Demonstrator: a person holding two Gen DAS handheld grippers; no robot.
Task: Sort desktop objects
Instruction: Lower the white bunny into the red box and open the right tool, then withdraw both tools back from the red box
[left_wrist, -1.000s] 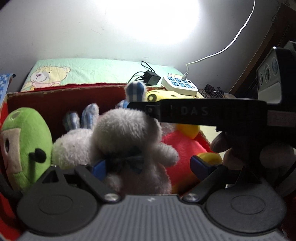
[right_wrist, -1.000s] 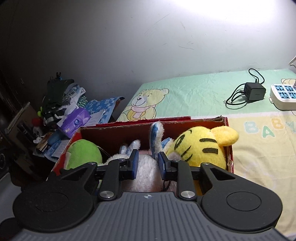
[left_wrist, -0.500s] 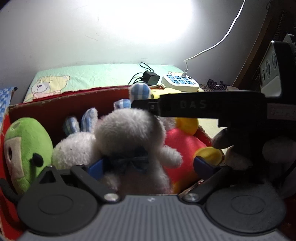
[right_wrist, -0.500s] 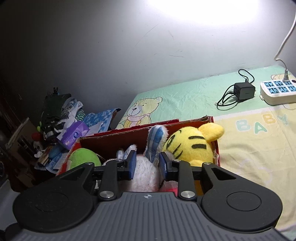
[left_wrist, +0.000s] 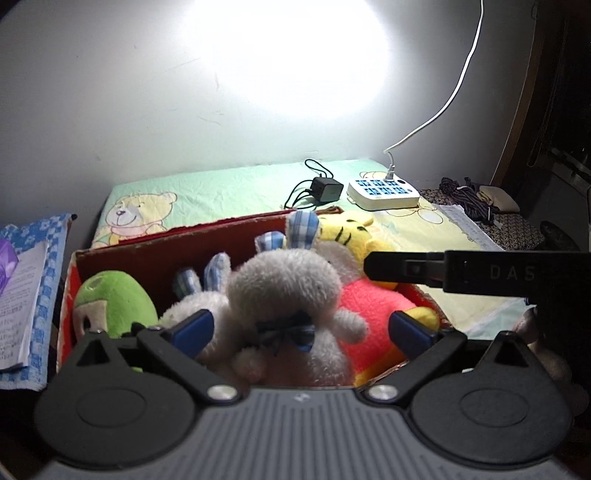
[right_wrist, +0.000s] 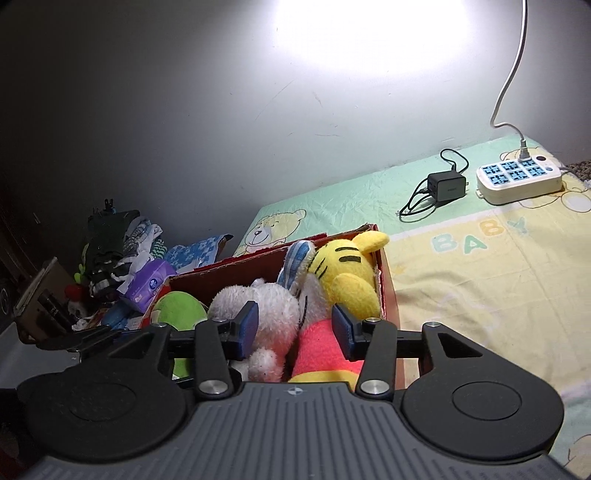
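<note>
The desk, covered with a green and yellow baby cloth, carries a red cardboard box, and the box is full of soft toys, so I judge the sorting is nearly finished here. In the box, from its left end: a green plush, a small white rabbit behind, a bigger grey-white rabbit with checked blue ears and a bow, and a yellow tiger in red clothes, pressed against the right wall. The toys lean on each other because the box is tight.

The left tongs stand wide apart, one finger on each side of the grey-white rabbit, not pressing it as far as I see. The right tongs are also apart, above the rabbit's shoulder and the tiger's red body, holding nothing. In the left wrist view the body of the right tool crosses in front of the tiger, so the two tools are close and could bump.

Around: a white power strip with its cable, a black charger, papers and a blue cloth left of the box, and a heap of clutter beyond the desk.
</note>
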